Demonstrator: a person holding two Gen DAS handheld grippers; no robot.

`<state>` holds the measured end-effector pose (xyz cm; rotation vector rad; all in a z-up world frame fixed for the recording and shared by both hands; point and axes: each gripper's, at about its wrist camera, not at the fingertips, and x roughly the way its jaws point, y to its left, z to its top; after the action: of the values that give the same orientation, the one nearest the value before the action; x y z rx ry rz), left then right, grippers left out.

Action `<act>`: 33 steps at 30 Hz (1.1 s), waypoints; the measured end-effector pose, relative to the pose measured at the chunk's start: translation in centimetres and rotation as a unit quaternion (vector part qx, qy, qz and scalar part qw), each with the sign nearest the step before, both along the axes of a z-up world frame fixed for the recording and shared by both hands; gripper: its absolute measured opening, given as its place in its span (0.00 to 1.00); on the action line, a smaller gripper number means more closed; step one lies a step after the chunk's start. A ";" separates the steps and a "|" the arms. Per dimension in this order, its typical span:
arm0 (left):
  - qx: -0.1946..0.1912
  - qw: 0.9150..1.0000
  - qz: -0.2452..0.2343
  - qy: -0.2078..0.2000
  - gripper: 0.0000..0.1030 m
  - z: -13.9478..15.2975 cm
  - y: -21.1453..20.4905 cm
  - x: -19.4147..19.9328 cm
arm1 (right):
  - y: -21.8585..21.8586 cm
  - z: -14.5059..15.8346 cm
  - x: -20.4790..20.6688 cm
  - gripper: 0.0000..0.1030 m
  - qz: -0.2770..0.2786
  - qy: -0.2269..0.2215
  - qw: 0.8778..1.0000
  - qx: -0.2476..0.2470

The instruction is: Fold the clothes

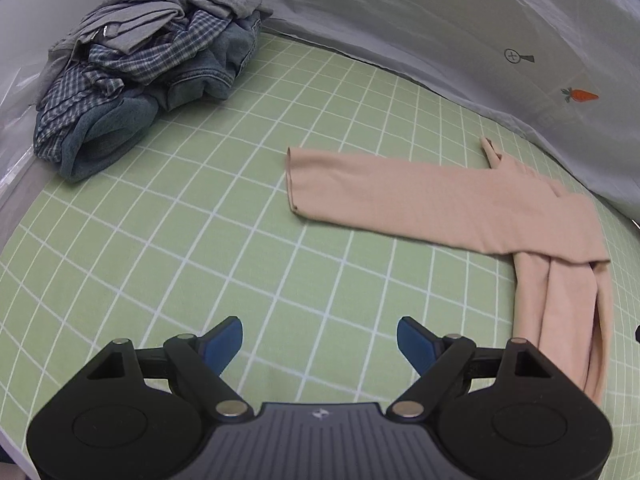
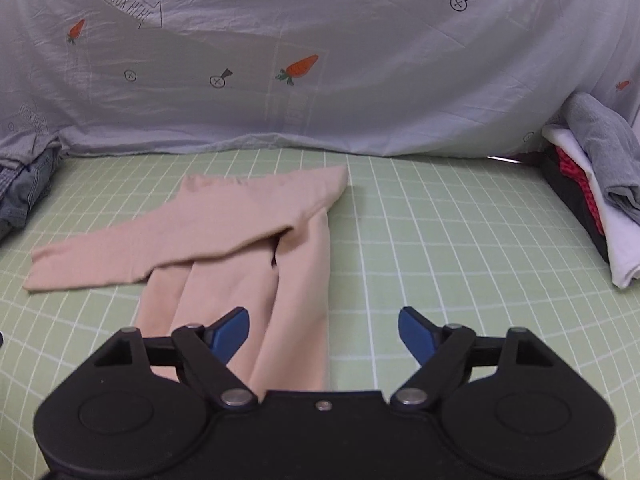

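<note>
Both my grippers are empty right now. My left gripper [image 1: 320,344] has its blue-padded fingers spread wide over bare mat at the bottom of the frame, and my right gripper [image 2: 324,334] is spread just as wide, with its left finger hovering over the lower end of the garment.

That garment is a thin, stretchy peach-beige long-sleeved top [image 2: 240,232] lying mid-left in the right wrist view. I'd call it partly folded: the body looks narrowed into a long strip, with soft lengthwise creases, and one sleeve is laid flat across it, reaching out to the left. There's at least one more fold left, I reckon, to get it compact.

Everything sits on a light green fabric mat with a white grid [image 1: 200,240]. At upper left of the left view is a crumpled heap of denim, blue check and grey clothes [image 1: 140,76]. At the right edge of the right view is a neater stack of grey, white, red and black clothes [image 2: 592,184]. A wrinkly pale blue sheet printed with carrots [image 2: 320,60] hangs behind.
</note>
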<state>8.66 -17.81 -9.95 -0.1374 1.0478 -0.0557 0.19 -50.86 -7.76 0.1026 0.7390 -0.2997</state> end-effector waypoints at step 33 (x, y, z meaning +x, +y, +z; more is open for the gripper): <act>0.003 0.998 0.017 -0.059 0.04 -1.9 -0.4 11.8 | -5.1 -3.6 15.7 0.01 0.029 0.003 0.999 0.040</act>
<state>20.47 -18.26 -11.86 -0.1454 0.9272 -0.0299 15.92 -55.92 -11.38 0.1548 0.7595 -0.2155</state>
